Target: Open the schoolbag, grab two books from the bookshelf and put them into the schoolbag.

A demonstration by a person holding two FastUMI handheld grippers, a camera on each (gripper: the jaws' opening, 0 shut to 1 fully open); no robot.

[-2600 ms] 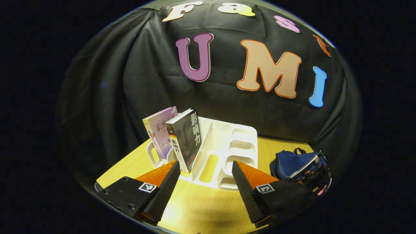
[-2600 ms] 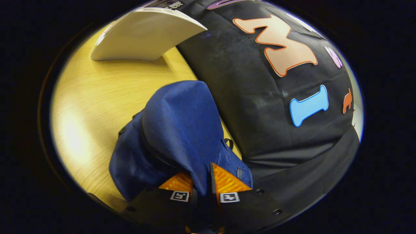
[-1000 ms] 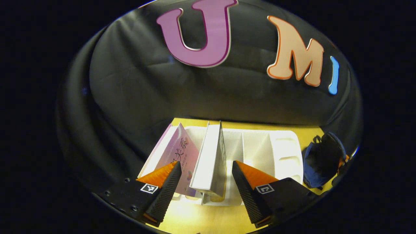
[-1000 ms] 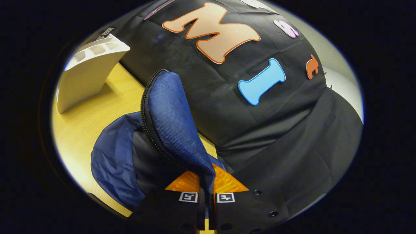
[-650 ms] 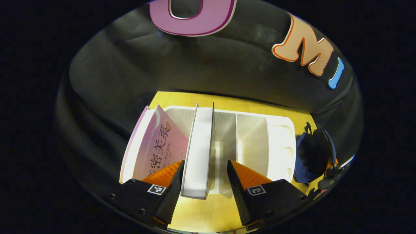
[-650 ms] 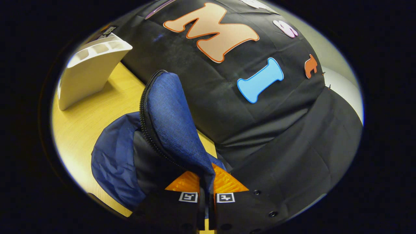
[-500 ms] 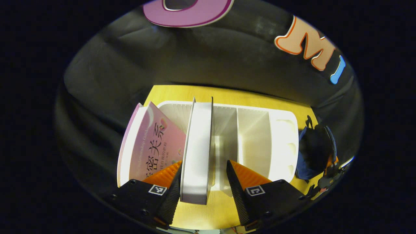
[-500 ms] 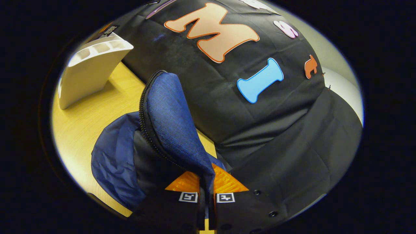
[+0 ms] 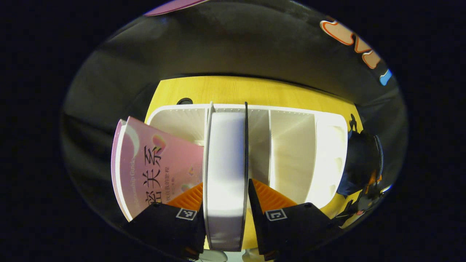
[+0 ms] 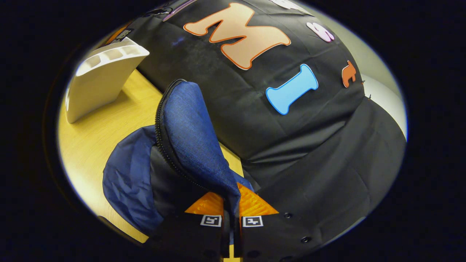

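Your right gripper [image 10: 231, 203] clamps the open schoolbag [image 10: 174, 163] flap; your left gripper [image 9: 225, 198] straddles the first book [image 9: 225, 174], grip unconfirmed; both books remain shelved.

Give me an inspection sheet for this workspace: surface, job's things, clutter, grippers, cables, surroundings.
Surface: wooden table, bare around the shelf.
Job's things: white bookshelf holds a thick book seen page-edge on and a pink book leaning beside it; blue schoolbag lies unzipped, its flap lifted.
Clutter: small dark round thing behind the shelf, too small to identify.
Grippers: left gripper has one finger on each side of the thick book; contact cannot be told. Right gripper is shut on the flap.
Cables: nothing seen.
Surroundings: black cloth wall.
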